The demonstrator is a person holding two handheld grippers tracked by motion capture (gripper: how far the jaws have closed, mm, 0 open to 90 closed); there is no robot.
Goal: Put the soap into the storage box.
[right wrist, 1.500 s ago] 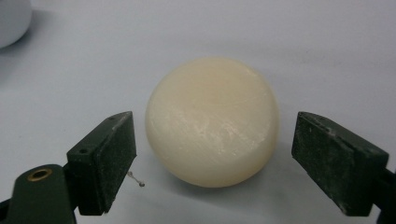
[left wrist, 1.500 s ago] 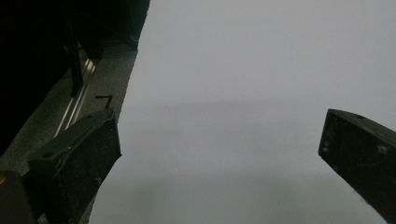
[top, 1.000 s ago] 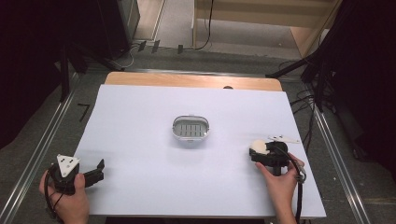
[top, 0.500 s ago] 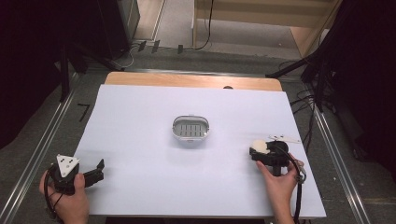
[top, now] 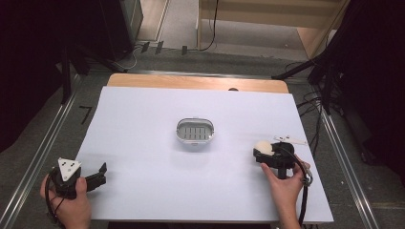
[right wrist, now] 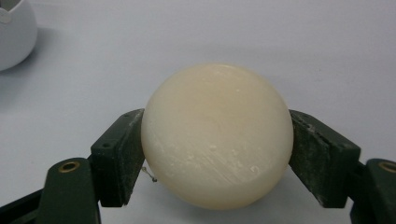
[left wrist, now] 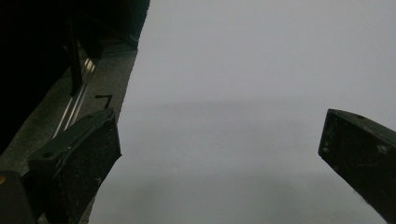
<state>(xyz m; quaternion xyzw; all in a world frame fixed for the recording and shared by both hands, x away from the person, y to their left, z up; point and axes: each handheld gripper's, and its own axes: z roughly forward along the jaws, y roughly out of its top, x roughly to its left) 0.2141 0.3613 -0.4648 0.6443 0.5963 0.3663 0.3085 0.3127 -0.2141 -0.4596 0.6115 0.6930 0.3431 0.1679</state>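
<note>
A round cream soap bar [right wrist: 217,135] sits between the two black jaws of my right gripper [right wrist: 217,154], which press on both its sides. From above, the same soap [top: 262,146] and right gripper [top: 265,151] are at the table's right, a hand behind them. A small oval soap dish [top: 195,132] with a slotted floor stands at the table's middle; its white wall [right wrist: 14,32] shows at the upper left of the right gripper view. My left gripper [top: 101,172] rests at the front left corner, jaws wide apart over bare table [left wrist: 224,154].
The white table top [top: 143,143] ends in a wooden strip [top: 191,82] at the far side. Metal rails [top: 43,143] run along both sides on the floor. Cables [top: 310,102] lie beyond the right edge.
</note>
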